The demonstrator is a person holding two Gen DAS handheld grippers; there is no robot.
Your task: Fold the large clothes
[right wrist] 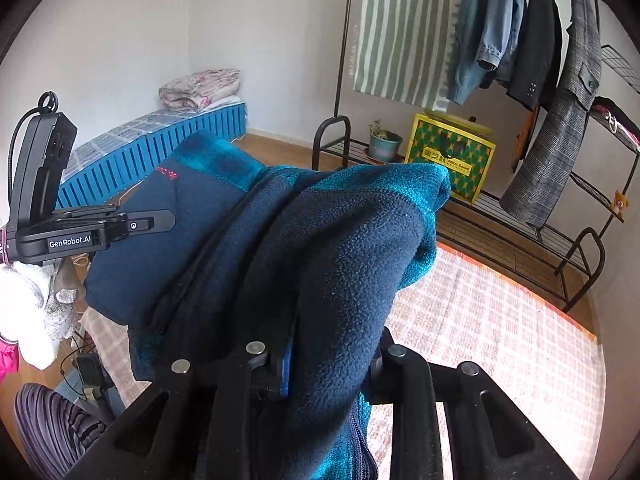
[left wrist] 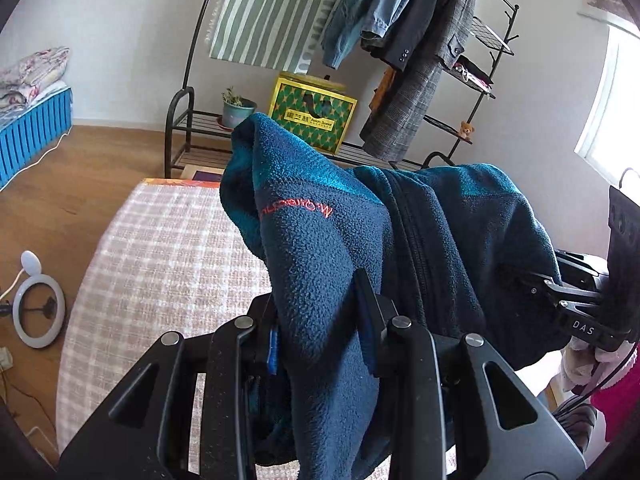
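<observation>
We see a nubby navy-and-teal fleece (left wrist: 320, 248) bunched above the checked rug (left wrist: 160, 260); our left hand-held gripper (left wrist: 320, 320) and right hand-held gripper (right wrist: 328, 356) each pinch its folds.

The dark navy fleece jacket with teal shoulder panels (left wrist: 320, 248) (right wrist: 340, 248) hangs bunched in the air above the pink-and-white checked mat, its thick pile folded over on itself in heavy drapes. A closed dark zip runs down the middle between the two raised halves, and small red embroidered lettering sits on the chest just below a teal panel. One teal-edged fold stands up as a rounded peak at each end, while the lower cloth sags down toward the mat.
</observation>
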